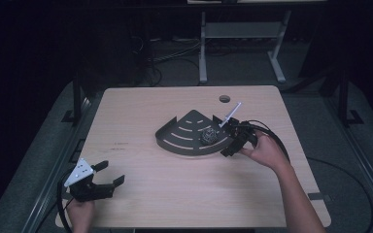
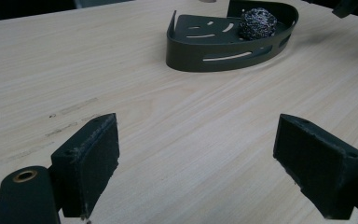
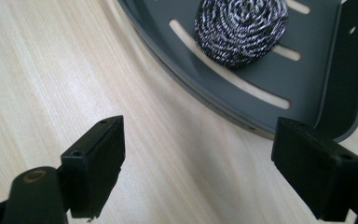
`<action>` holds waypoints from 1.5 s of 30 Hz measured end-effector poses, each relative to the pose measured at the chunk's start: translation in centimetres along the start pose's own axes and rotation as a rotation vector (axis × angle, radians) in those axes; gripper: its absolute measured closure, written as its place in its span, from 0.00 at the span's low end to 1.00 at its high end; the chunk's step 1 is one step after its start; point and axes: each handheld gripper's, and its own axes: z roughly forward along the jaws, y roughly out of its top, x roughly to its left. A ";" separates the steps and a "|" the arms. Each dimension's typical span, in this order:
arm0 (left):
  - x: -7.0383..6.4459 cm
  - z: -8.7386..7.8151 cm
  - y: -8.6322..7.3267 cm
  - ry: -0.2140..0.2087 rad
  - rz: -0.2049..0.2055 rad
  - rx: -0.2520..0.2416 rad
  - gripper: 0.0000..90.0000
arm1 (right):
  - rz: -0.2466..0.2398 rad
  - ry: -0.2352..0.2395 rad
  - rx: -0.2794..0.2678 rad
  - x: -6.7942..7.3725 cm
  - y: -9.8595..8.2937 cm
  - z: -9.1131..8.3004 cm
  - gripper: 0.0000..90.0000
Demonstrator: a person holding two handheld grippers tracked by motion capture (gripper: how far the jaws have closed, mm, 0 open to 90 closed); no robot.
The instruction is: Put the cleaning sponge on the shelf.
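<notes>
A wooden bench (image 1: 175, 194) fills the middle of the high view. Right of centre sits a dark fan-shaped tray (image 1: 184, 133) with slots, and a steel wool ball (image 1: 208, 136) lies inside it near its right end. The right gripper (image 1: 229, 144) hovers just beside the tray's right corner, jaws spread wide and empty. At the lower left, the left gripper (image 1: 108, 174) rests over bare wood, also wide and empty.

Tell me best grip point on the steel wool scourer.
Pinch the steel wool scourer across its round middle, coming from above: the corner shelf's walls block a low side approach. The right tool, open, is nearest.
</notes>
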 end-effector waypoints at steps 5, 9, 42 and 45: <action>-0.1 0.1 0.0 -0.003 0.000 0.001 0.15 | 0.004 0.000 0.015 0.3 -0.6 0.2 0.19; -0.1 0.1 0.0 -0.004 0.000 0.001 0.15 | 0.014 0.008 -0.001 0.3 -1.2 0.1 0.19; -0.2 0.1 0.0 -0.005 0.001 0.004 0.15 | 0.064 0.021 -0.019 1.0 -5.7 0.5 0.19; -0.2 0.2 0.0 -0.006 0.003 0.006 0.15 | 0.067 0.017 -0.019 1.1 -6.2 0.4 0.19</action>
